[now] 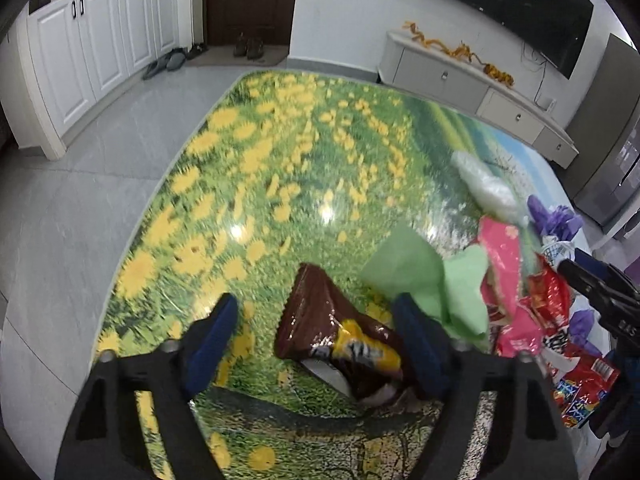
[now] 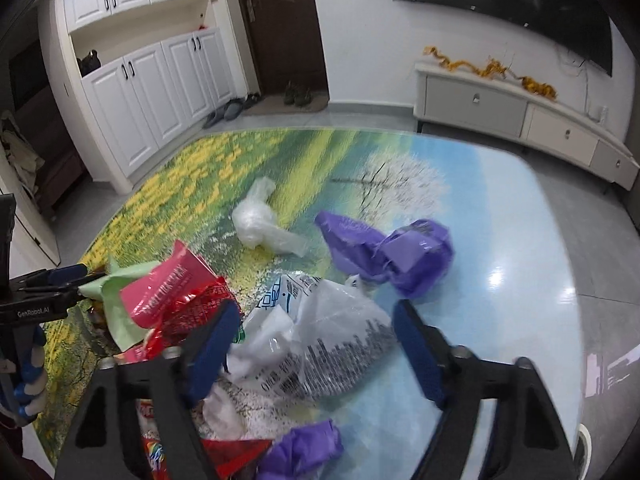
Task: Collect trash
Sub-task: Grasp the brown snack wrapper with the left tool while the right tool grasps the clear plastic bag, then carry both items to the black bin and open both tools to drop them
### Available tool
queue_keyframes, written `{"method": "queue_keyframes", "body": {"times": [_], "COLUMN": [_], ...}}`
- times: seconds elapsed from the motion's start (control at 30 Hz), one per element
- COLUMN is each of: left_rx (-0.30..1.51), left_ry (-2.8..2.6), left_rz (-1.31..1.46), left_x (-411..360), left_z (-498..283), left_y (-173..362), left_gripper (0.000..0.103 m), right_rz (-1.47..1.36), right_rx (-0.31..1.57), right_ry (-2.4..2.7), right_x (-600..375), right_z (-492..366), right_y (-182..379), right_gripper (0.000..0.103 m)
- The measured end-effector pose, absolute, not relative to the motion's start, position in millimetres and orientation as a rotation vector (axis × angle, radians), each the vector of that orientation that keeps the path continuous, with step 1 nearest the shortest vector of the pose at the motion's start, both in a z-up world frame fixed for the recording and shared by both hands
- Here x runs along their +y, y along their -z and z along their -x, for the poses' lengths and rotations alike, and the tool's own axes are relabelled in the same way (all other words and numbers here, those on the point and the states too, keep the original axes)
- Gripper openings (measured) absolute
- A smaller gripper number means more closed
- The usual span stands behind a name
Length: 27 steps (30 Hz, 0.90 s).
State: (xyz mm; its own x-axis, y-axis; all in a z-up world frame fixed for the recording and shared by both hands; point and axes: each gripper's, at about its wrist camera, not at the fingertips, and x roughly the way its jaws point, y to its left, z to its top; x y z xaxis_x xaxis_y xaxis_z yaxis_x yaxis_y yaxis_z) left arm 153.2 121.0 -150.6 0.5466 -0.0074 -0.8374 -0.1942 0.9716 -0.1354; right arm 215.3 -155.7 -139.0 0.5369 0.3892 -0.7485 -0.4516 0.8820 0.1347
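Observation:
Trash lies on a table with a flower-field print (image 1: 280, 168). In the left wrist view my left gripper (image 1: 320, 332) is open, its blue fingers on either side of a brown and yellow snack wrapper (image 1: 336, 328). Green paper (image 1: 432, 276), a pink wrapper (image 1: 504, 264) and red wrappers (image 1: 556, 300) lie to its right. In the right wrist view my right gripper (image 2: 316, 336) is open over a clear printed plastic bag (image 2: 320, 340). Purple wrapping (image 2: 392, 252) and a crumpled clear bag (image 2: 260, 220) lie beyond it. The pink wrapper (image 2: 168, 292) is at its left.
The table's printed top (image 2: 500, 208) ends at a rounded far edge over grey floor tiles. White cabinets (image 2: 160, 80), a dark door (image 2: 280, 24) and a low TV console (image 2: 520, 108) stand along the walls. More purple wrapping (image 2: 304, 452) lies near the table's front.

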Motion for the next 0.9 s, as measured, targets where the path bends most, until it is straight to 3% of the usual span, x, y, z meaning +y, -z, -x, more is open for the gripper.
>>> {"method": "queue_keyframes", "body": {"times": [0.07,0.13,0.17,0.23,0.4,0.53,0.9], "left_rx": [0.977,0.971,0.969,0.966,0.946,0.910,0.763], "left_ry": [-0.129,-0.137,-0.143,-0.140,-0.128,-0.141,-0.133], "left_rz": [0.187,0.171,0.164,0.168,0.171,0.159,0.146], "left_x": [118.1,116.3,116.0,115.8,111.6,111.0,110.9], "left_z": [-152.1,-151.1,-150.7,-149.7,-140.9,-134.5,-112.3], "left_y": [151.6,151.3,151.4,150.6,145.4,134.9,61.6], "left_gripper": [0.058,0.044,0.035,0.033,0.017,0.015,0.014], "right_rz": [0.090,0.093,0.095,0.097,0.097,0.050,-0.020], "right_rx": [0.881,0.889,0.891,0.895,0.895,0.881,0.696], "right_ry": [-0.506,-0.513,-0.518,-0.536,-0.564,-0.592,-0.630], "right_x": [-153.3,-154.1,-154.2,-153.6,-151.6,-155.3,-171.7], "right_z": [-217.4,-217.2,-217.2,-216.7,-214.6,-210.7,-179.3], "right_y": [144.3,146.4,147.3,147.6,148.5,143.5,85.5], "right_gripper": [0.063,0.049,0.049,0.044,0.036,0.030,0.029]}}
